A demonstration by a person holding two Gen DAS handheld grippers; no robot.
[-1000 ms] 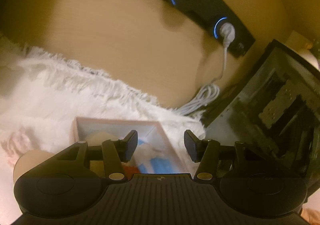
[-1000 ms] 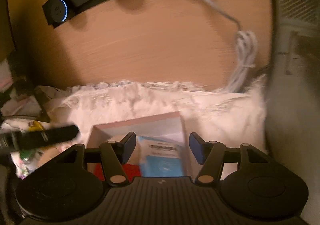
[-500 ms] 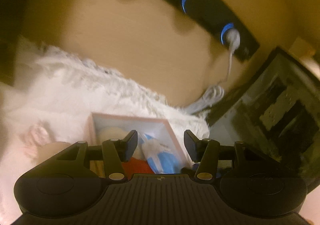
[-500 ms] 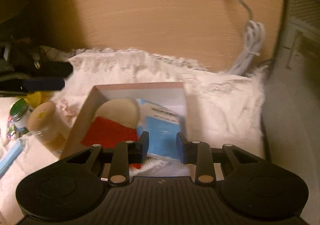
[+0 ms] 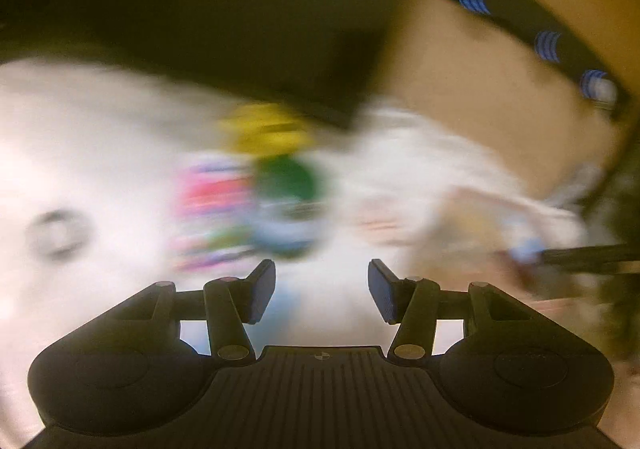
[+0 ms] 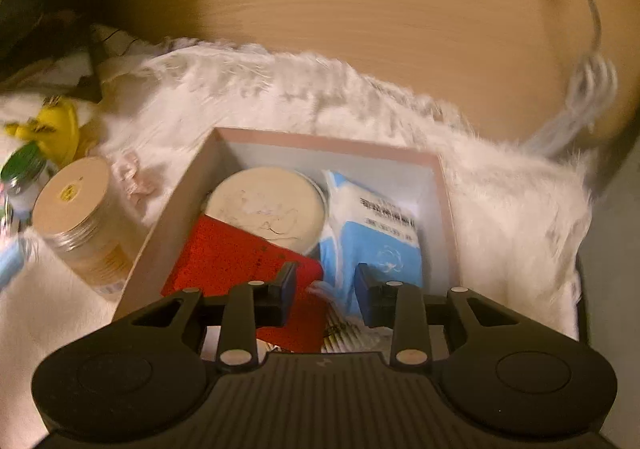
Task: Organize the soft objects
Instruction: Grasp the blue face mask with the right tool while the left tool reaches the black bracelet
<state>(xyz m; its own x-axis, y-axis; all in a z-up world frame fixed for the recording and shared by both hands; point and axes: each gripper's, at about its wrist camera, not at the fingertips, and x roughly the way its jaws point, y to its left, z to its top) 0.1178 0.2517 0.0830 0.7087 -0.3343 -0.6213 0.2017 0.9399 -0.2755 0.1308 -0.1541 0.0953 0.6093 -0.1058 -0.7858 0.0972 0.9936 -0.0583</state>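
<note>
In the right wrist view a pink box lies on a white fluffy cloth. It holds a round cream pad, a red sponge and a blue-white pack. My right gripper hovers over the box's near end, jaws partly open with nothing between them. In the blurred left wrist view my left gripper is open and empty above the white cloth, near a yellow item, a green-topped item and a pink-red item.
A jar with a tan lid stands left of the box, beside a yellow soft item and a green-capped bottle. A white cable lies on the wooden desk. A black power strip runs along the back.
My left gripper has swung fast to the left, away from the box to the coloured items. My right gripper has risen over the box and narrowed, then opened slightly.
</note>
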